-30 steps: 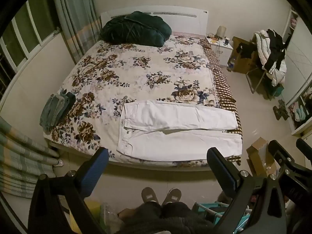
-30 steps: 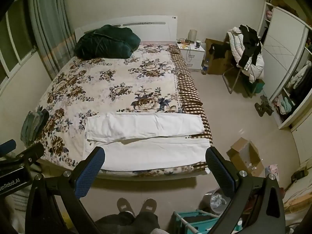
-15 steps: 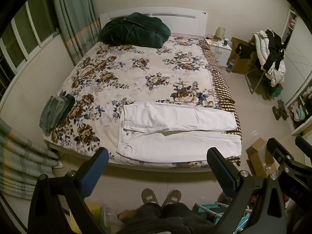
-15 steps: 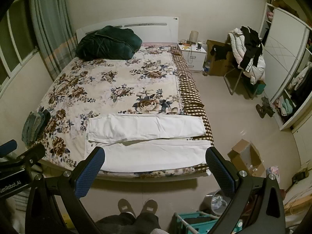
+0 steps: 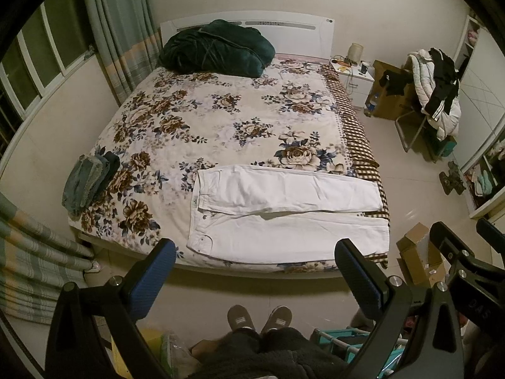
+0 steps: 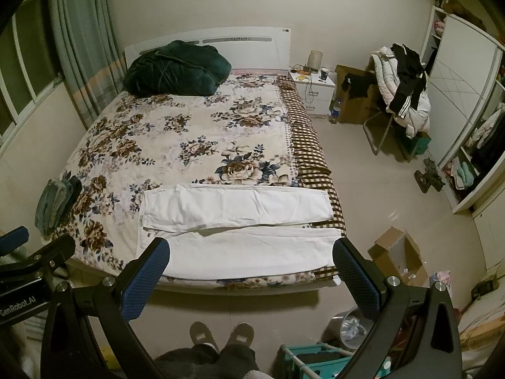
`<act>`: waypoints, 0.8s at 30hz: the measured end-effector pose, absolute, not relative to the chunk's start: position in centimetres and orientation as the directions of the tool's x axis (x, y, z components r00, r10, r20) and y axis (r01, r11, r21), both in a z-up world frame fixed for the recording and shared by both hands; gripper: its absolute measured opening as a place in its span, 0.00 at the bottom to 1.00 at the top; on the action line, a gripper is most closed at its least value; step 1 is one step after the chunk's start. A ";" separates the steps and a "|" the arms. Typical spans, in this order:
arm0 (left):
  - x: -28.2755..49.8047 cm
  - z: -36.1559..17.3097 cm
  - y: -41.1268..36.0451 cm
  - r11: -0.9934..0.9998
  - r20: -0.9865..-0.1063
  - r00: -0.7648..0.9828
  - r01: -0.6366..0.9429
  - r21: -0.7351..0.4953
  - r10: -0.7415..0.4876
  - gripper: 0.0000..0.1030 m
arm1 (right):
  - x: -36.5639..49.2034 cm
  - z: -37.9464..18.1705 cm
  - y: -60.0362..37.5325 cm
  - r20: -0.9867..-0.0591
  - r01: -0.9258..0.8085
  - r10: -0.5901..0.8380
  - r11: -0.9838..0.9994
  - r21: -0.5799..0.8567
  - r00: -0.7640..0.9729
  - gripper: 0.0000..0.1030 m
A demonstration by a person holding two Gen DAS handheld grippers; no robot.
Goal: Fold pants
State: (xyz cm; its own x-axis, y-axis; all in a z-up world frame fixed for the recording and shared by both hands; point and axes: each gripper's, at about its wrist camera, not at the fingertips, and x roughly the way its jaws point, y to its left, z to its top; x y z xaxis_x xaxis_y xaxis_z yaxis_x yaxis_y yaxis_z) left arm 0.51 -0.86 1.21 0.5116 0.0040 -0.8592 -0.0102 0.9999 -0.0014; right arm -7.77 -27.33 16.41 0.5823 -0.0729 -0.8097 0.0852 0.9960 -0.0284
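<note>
White pants [image 5: 284, 214] lie flat along the near edge of the floral bed [image 5: 221, 120], waist to the left, legs to the right, the far leg lapping over the near one. They also show in the right wrist view [image 6: 233, 221]. My left gripper [image 5: 255, 262] is open and empty, held above the floor short of the bed's foot. My right gripper [image 6: 251, 259] is open and empty, also in front of the bed, apart from the pants.
A folded stack of grey-green clothes [image 5: 88, 183] sits at the bed's left edge. A dark green quilt [image 5: 217, 49] lies by the headboard. A cardboard box [image 6: 397, 252], teal rack [image 6: 315, 360] and clothes-laden chair [image 6: 401, 94] stand right. My slippered feet [image 5: 258, 319] are below.
Both grippers have drifted slightly, so the bed and pants sit a little lower in the views. The pants have not moved and both grippers stay open.
</note>
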 end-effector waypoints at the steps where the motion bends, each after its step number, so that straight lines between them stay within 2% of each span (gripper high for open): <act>1: 0.5 1.2 -0.8 1.000 -0.859 0.512 -0.010 -0.004 0.002 1.00 | -7.7 16.5 -27.3 -0.810 0.085 -0.073 0.996 -0.029 0.582 1.00; 24: 0.7 1.1 -1.0 1.000 -0.859 0.513 -0.009 -0.008 -0.002 1.00 | -7.7 16.4 -27.6 -0.807 0.081 -0.074 0.996 -0.032 0.585 1.00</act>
State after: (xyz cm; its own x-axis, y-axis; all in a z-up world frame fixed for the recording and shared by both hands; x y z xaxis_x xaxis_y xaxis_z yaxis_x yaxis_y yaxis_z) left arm 0.70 -1.02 1.05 0.5127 -0.0018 -0.8585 -0.0093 0.9999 -0.0077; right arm -7.72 -27.55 16.41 0.5852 -0.0741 -0.8075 0.0815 0.9962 -0.0324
